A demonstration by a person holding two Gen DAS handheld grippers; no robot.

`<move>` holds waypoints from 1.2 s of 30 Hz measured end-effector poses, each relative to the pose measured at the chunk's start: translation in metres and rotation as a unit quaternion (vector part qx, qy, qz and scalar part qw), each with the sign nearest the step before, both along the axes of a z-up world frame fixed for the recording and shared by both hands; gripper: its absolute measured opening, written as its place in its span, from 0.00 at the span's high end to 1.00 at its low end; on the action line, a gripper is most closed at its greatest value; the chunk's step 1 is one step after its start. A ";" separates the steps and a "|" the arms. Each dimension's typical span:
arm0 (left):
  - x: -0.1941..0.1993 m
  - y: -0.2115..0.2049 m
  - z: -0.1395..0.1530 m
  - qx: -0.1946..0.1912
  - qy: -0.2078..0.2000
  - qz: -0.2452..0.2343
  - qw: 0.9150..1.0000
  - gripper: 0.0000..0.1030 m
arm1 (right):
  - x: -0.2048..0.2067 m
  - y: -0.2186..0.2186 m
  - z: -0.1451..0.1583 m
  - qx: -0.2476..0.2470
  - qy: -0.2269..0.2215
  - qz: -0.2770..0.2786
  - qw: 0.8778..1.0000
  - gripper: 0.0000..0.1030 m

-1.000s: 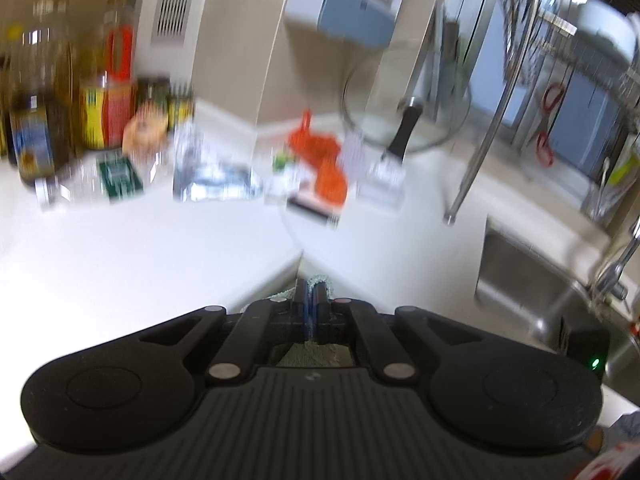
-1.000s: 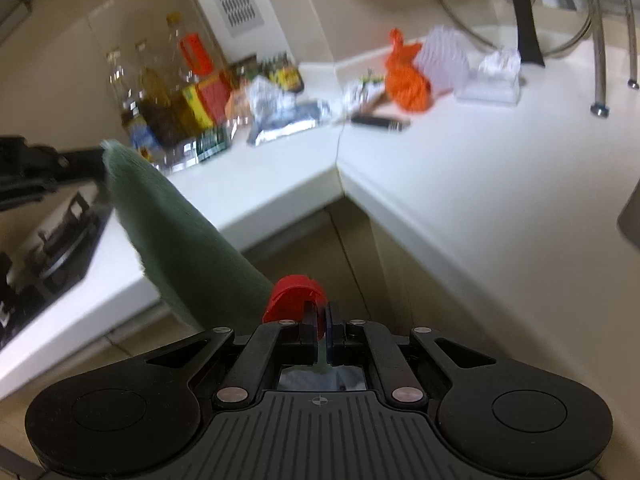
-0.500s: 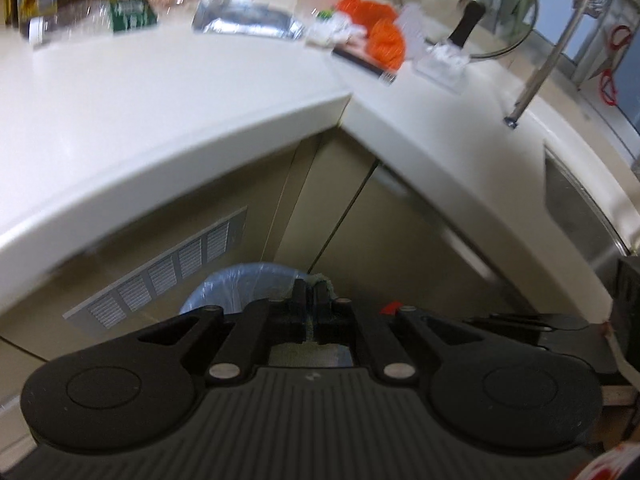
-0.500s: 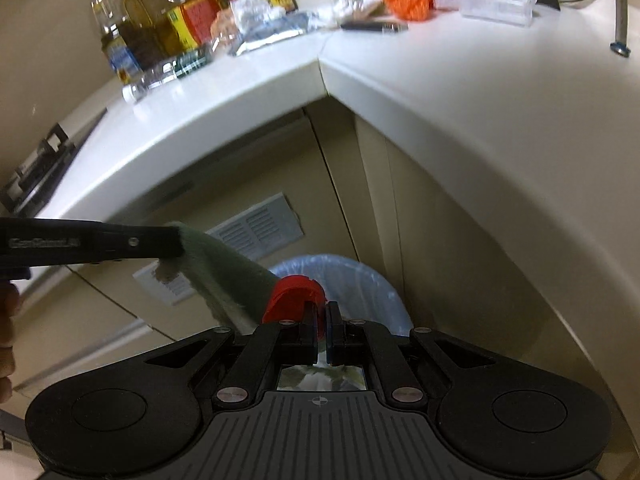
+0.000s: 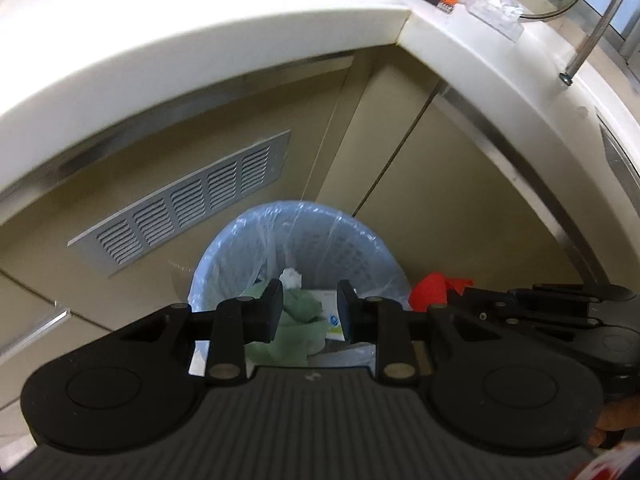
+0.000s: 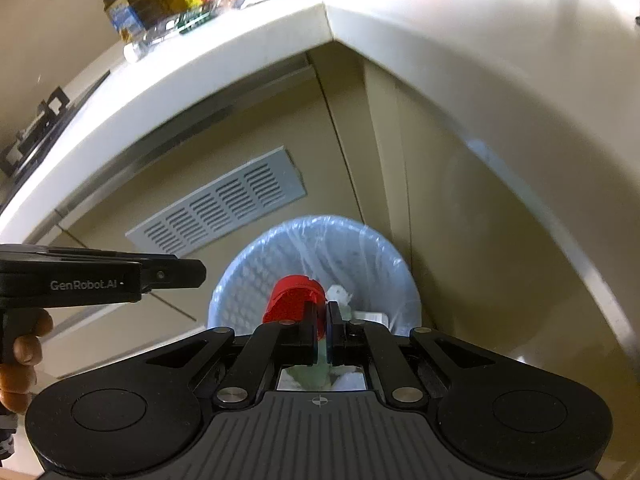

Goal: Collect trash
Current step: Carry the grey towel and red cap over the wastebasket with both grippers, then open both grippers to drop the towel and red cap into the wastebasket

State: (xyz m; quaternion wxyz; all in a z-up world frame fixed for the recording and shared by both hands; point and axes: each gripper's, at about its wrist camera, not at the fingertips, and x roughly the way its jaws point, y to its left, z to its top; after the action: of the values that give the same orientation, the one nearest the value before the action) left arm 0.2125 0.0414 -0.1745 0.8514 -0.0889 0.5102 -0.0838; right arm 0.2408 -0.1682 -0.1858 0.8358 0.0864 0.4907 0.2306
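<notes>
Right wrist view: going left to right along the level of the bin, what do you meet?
Person's hand → left gripper, seen side-on → red cap in the right gripper → white crumpled paper in the bin → cabinet door.

"GenRobot.AI" in white lettering on the black side of the left gripper (image 6: pixel 182 274) as seen from the right wrist view, bottle labels on the counter (image 6: pixel 280 40) too blurred to read, no other legible text
</notes>
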 end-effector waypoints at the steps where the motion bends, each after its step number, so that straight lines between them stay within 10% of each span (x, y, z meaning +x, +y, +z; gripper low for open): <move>1: -0.001 0.001 -0.001 -0.002 0.004 0.003 1.000 0.76 | 0.001 0.001 -0.002 0.000 0.004 0.002 1.000 0.96; 15: -0.010 0.010 -0.017 -0.005 0.033 0.025 0.999 0.76 | 0.015 0.018 -0.032 0.008 0.061 0.010 0.998 0.91; 19: -0.011 0.013 -0.019 -0.008 0.036 0.027 0.999 0.76 | 0.013 0.019 -0.033 0.004 0.065 0.004 0.998 0.60; 36: -0.013 0.016 -0.015 -0.014 0.035 0.005 0.999 0.76 | 0.002 0.019 -0.026 -0.021 0.069 -0.026 0.997 0.59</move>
State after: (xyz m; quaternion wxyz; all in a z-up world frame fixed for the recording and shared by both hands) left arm 0.1997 0.0575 -0.1890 0.8320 -0.1067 0.5379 -0.0835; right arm 0.2427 -0.1489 -0.2119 0.8072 0.0975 0.5498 0.1916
